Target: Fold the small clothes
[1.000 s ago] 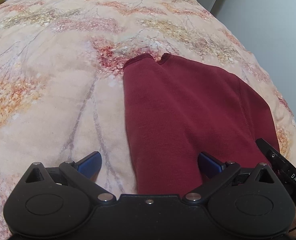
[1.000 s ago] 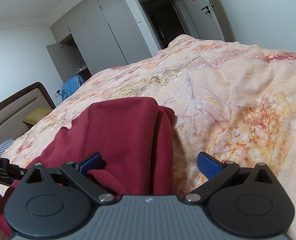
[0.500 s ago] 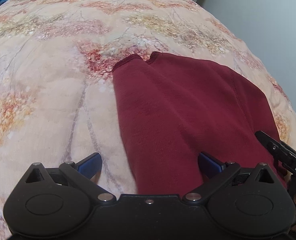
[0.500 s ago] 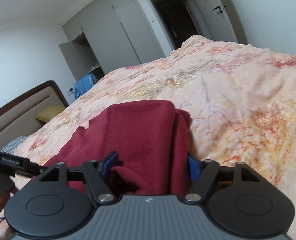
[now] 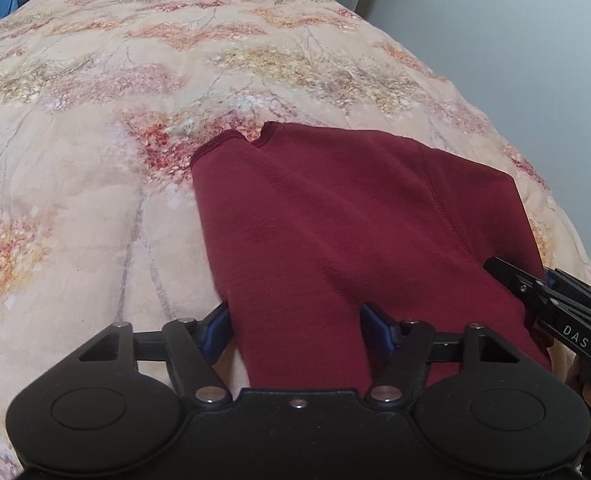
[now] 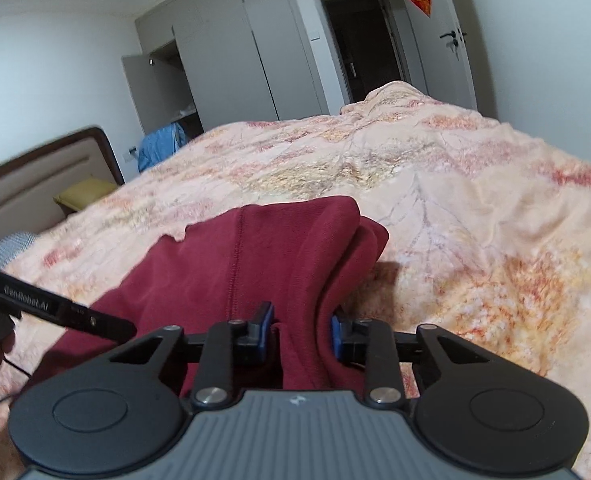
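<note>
On the floral bedspread (image 5: 95, 200), both grippers' jaws are closing around the maroon garment (image 5: 335, 220).

My dark red knit garment (image 5: 335, 216) is soft matt cloth with a fine ribbed weave and a stitched seam. Under it, the peach floral quilted bedspread (image 5: 95, 128) looks like smooth, faintly creased fabric. My left gripper (image 5: 295, 326) has matt black plastic arms, shiny metal rivets and blue rubbery pads. Beyond the garment, the brown headboard (image 6: 55, 160) looks glossy wood-rimmed.
</note>
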`<control>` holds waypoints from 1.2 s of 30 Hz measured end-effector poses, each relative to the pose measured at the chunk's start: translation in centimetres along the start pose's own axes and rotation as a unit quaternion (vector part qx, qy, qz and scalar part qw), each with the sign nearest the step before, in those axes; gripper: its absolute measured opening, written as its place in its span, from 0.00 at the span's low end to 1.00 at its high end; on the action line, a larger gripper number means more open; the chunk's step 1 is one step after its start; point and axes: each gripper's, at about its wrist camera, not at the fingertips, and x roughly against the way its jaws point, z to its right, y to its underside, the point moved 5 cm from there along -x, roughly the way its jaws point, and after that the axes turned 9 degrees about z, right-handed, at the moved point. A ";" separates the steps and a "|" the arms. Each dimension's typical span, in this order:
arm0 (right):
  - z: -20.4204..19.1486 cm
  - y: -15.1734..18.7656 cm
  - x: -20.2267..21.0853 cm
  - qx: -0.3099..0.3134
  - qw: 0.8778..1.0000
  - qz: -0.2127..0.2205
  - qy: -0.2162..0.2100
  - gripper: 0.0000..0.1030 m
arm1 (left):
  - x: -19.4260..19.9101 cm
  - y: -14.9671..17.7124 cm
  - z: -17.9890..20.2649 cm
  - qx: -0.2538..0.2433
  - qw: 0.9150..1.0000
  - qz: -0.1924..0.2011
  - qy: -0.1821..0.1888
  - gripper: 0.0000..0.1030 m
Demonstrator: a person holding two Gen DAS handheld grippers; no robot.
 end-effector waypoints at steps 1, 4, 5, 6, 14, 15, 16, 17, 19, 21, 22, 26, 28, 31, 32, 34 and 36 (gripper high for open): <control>-0.3 -0.1 0.2 0.005 1.000 0.002 0.000 0.25 | 0.2 0.0 0.0 -0.001 1.000 0.004 0.000 0.59; -1.3 -0.6 0.8 0.023 1.000 0.009 -0.003 0.23 | 1.1 -0.4 0.4 -0.011 1.000 0.019 -0.004 0.38; -1.7 -0.8 1.0 0.028 1.000 0.012 -0.006 0.23 | 1.4 -0.6 0.5 -0.012 1.000 0.023 -0.005 0.34; -2.2 -1.1 1.2 0.033 0.999 0.015 -0.009 0.22 | 1.8 -0.8 0.6 -0.012 1.000 0.027 -0.007 0.32; -7.1 -4.4 2.1 0.067 0.995 0.056 -0.049 0.21 | 5.7 -1.5 0.0 -0.010 0.998 0.058 -0.011 0.28; -7.9 -4.8 2.1 0.069 0.994 0.061 -0.057 0.21 | 6.3 -1.7 -0.3 -0.015 0.998 0.064 -0.019 0.28; -8.7 -5.2 2.0 0.072 0.993 0.065 -0.067 0.21 | 7.0 -1.9 -0.8 -0.019 0.997 0.071 -0.027 0.28; -9.6 -5.5 1.8 0.075 0.992 0.067 -0.076 0.21 | 7.8 -2.2 -1.3 -0.019 0.996 0.077 -0.034 0.28; -11.4 -5.8 1.4 0.083 0.990 0.074 -0.091 0.21 | 9.2 -2.7 -2.7 -0.016 0.995 0.087 -0.049 0.28; -13.3 -6.2 0.6 0.083 0.988 0.080 -0.107 0.21 | 10.7 -3.3 -4.1 -0.016 0.993 0.097 -0.067 0.28; -14.2 -6.3 0.2 0.078 0.987 0.081 -0.116 0.21 | 11.4 -3.6 -4.9 -0.016 0.992 0.101 -0.076 0.28; -17.8 -6.6 -2.0 0.066 0.983 0.084 -0.147 0.21 | 13.5 -4.1 -8.2 -0.010 0.987 0.110 -0.112 0.28; -19.3 -6.2 -3.2 0.069 0.982 0.079 -0.158 0.21 | 13.9 -3.9 -10.0 0.003 0.987 0.108 -0.122 0.28; -20.9 -5.0 -5.3 0.085 0.981 0.058 -0.163 0.22 | 13.3 -2.8 -12.5 0.027 0.986 0.097 -0.133 0.28; -21.0 -4.5 -6.0 0.087 0.982 0.047 -0.160 0.22 | 13.0 -2.2 -13.2 0.034 0.986 0.091 -0.134 0.29; -20.8 -3.5 -7.1 0.087 0.985 0.025 -0.148 0.22 | 12.2 -1.0 -14.3 0.050 0.986 0.080 -0.136 0.30; -20.0 -2.4 -7.7 0.085 0.989 0.008 -0.120 0.23 | 11.7 0.2 -15.0 0.060 0.984 0.082 -0.146 0.37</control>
